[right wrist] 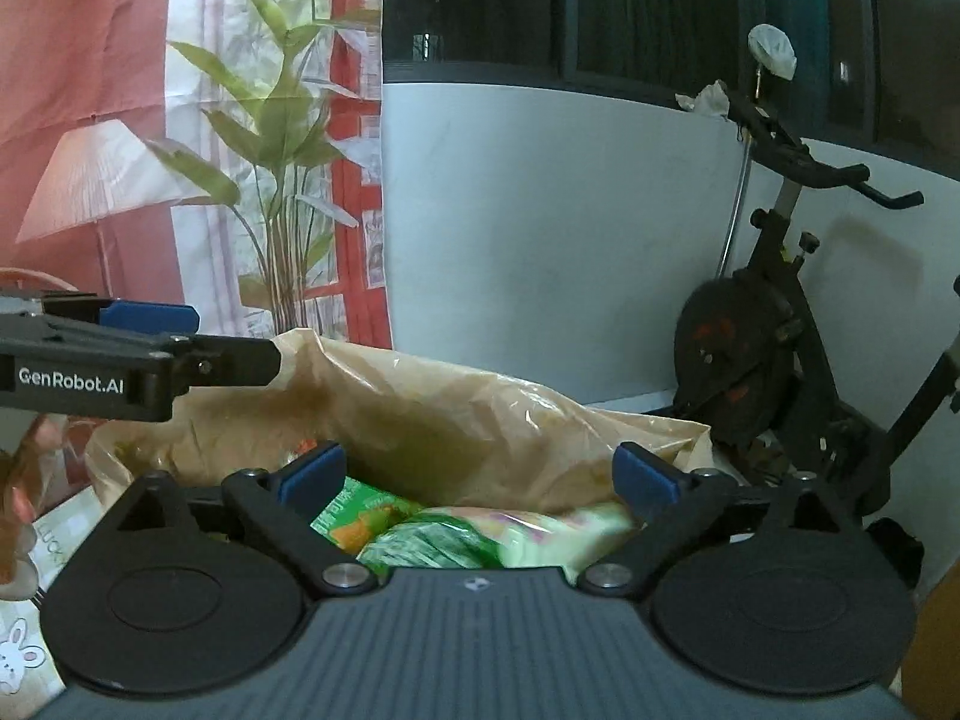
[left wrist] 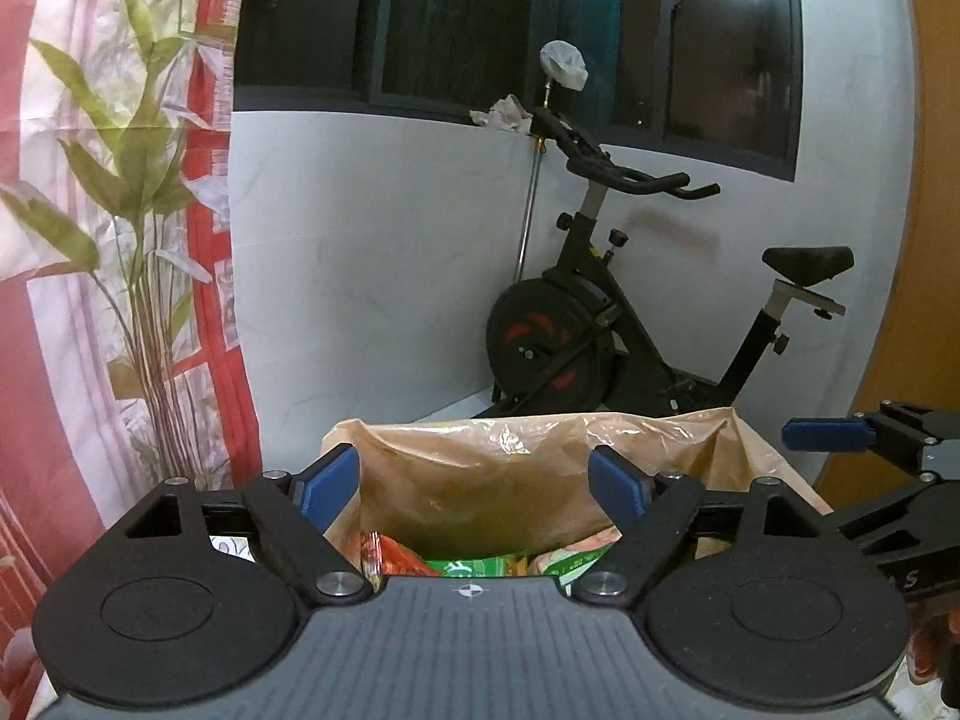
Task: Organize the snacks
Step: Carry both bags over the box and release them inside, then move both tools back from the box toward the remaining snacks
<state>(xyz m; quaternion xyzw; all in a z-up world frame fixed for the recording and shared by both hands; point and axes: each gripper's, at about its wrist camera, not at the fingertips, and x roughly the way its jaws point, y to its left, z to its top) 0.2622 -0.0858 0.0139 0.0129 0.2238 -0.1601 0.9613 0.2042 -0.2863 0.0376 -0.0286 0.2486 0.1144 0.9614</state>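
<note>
A tan plastic bag stands open in front of both grippers; it also shows in the right wrist view. Inside lie snack packets: a red one, a green one and a pale green one. In the right wrist view a green-orange packet and a pale green packet lie just under the fingers. My left gripper is open and empty above the bag mouth. My right gripper is open and empty over the packets. The right gripper's blue fingertip shows at the left view's right edge.
A black exercise bike stands behind the bag against a pale wall. A red and white curtain with a leaf print hangs on the left. A dark window is above. A wooden panel is at the right.
</note>
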